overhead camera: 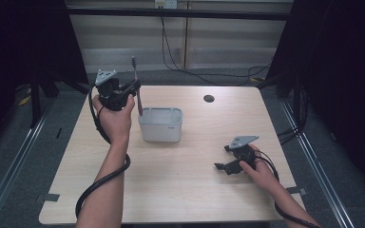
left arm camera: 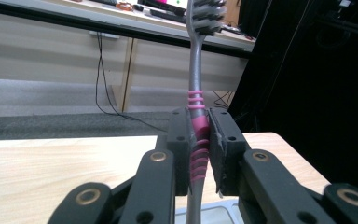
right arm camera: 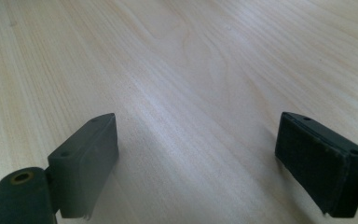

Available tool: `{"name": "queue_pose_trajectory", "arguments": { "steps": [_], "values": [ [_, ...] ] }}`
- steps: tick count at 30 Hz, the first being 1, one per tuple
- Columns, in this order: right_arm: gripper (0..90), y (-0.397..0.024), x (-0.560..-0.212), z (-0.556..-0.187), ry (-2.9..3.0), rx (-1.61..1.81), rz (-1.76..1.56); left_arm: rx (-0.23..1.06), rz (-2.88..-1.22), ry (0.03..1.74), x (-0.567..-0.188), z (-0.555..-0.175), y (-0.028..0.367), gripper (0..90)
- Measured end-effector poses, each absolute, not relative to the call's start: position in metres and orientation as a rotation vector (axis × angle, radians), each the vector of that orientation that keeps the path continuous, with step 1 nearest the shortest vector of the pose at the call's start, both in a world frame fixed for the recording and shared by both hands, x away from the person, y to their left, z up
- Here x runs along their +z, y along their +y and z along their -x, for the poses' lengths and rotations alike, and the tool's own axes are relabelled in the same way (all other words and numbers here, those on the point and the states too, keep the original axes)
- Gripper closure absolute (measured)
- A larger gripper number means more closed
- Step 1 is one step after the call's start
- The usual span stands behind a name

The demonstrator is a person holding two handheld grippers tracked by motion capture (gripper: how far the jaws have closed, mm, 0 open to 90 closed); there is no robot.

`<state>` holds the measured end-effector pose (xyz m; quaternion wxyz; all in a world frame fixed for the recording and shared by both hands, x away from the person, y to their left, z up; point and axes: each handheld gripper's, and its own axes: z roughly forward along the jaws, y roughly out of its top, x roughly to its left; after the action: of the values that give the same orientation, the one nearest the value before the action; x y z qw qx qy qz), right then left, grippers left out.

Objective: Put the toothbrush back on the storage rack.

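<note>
High view, upper left: left gripper [overhead camera: 134, 88] clamps an upright toothbrush [overhead camera: 138, 90], long axis vertical, its lower end just above the tub [overhead camera: 160, 124]; right gripper [overhead camera: 223, 166] rests lower right, jaws wide, empty.

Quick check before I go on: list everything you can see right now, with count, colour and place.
toothbrush: one, grey with pink ribbed grip, upright, clamped above the container's left end
container: one, white, rectangular, table centre
table: one, light wood
hole in the table: one, dark, far edge
left gripper: one, black, shut on the toothbrush, raised
right gripper: one, black, jaws wide open, low over bare wood at the right
</note>
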<state>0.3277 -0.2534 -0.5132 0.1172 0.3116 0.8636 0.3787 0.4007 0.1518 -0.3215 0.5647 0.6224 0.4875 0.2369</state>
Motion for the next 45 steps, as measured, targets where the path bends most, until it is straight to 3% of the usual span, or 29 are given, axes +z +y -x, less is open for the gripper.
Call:
{"name": "queue_pose_trajectory", "arguments": {
  "steps": [45],
  "values": [
    [13.0,-0.254,-0.513,-0.328,2.531,1.107,-0.915,0.616,-1.456,1.116,-0.348,-0.409,0.144,79.5]
  ]
}}
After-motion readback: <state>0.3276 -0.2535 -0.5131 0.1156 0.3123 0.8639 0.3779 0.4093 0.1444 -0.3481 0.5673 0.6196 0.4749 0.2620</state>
